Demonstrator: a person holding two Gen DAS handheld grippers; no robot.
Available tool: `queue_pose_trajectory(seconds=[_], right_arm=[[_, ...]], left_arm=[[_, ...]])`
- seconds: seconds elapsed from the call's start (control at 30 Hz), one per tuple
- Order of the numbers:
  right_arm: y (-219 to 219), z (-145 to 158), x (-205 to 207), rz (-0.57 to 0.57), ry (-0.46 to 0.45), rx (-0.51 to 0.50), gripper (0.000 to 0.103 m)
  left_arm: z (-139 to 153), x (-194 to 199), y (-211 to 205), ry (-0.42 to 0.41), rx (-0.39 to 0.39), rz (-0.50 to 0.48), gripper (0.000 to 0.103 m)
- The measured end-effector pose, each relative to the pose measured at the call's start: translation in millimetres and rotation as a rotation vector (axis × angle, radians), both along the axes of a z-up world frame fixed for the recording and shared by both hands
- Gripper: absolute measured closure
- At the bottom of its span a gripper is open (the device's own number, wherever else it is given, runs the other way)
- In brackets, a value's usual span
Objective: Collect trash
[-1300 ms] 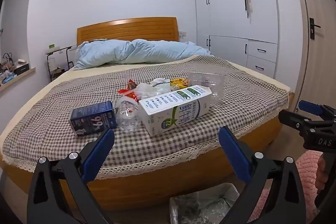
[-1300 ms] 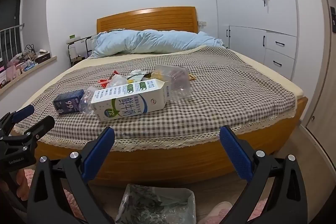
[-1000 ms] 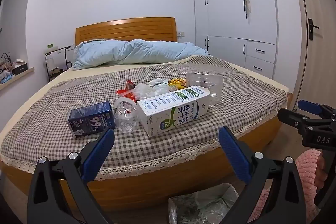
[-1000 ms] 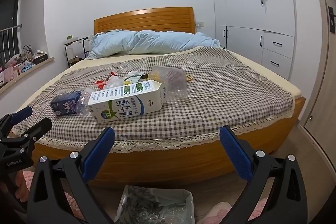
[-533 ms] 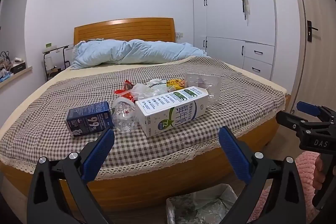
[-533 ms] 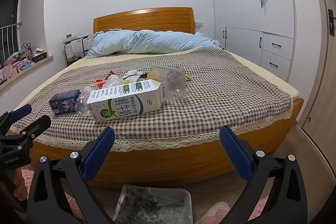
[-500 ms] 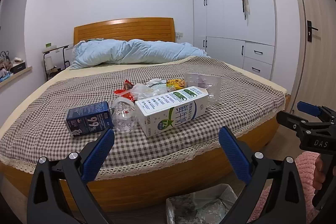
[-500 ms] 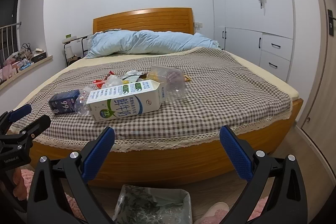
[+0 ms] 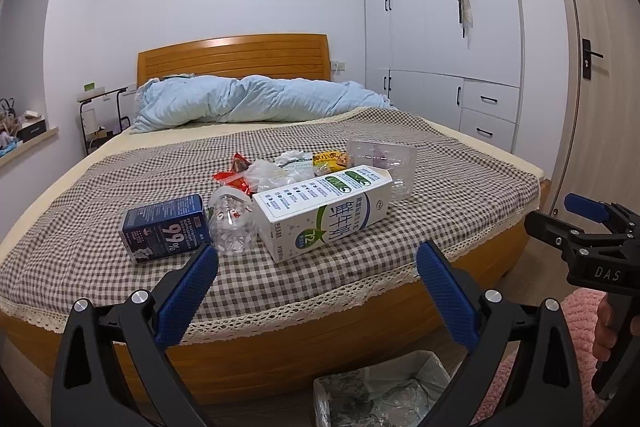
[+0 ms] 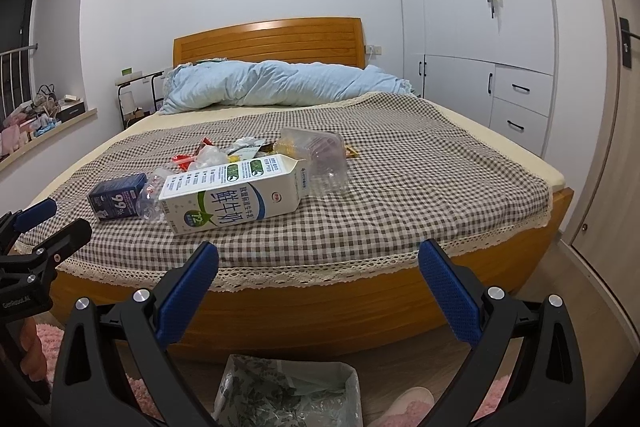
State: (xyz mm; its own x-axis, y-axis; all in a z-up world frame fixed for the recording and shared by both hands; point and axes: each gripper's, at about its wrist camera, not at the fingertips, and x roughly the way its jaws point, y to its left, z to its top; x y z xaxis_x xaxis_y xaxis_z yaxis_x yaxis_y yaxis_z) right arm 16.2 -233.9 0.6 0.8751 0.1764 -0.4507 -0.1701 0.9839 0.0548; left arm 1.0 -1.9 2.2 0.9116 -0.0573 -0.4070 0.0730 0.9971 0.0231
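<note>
A white and green milk carton lies on its side on the checked brown bedspread of the wooden bed, near the lace-trimmed foot edge. Touching the carton's left end is a crushed clear plastic bottle, and just beyond that a dark blue box. Behind the carton sit crumpled wrappers and a clear plastic clamshell tray. Right of the carton the bedspread is bare to the bed's side edge. Below the foot edge, on the floor, stands a plastic-lined bin. The left tool and right tool both hover short of the bed, fingers spread wide apart, empty.
</note>
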Motion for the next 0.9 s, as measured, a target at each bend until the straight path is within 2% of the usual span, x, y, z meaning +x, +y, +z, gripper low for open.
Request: queue_pose_trajectory(seconds=[0.9], right_arm=[[-1.8,-2.0,2.9,0.001,0.008,0.006,0.007]], left_arm=[[3.6,-0.6,5.1,-0.022,-0.013,0.019,0.007]])
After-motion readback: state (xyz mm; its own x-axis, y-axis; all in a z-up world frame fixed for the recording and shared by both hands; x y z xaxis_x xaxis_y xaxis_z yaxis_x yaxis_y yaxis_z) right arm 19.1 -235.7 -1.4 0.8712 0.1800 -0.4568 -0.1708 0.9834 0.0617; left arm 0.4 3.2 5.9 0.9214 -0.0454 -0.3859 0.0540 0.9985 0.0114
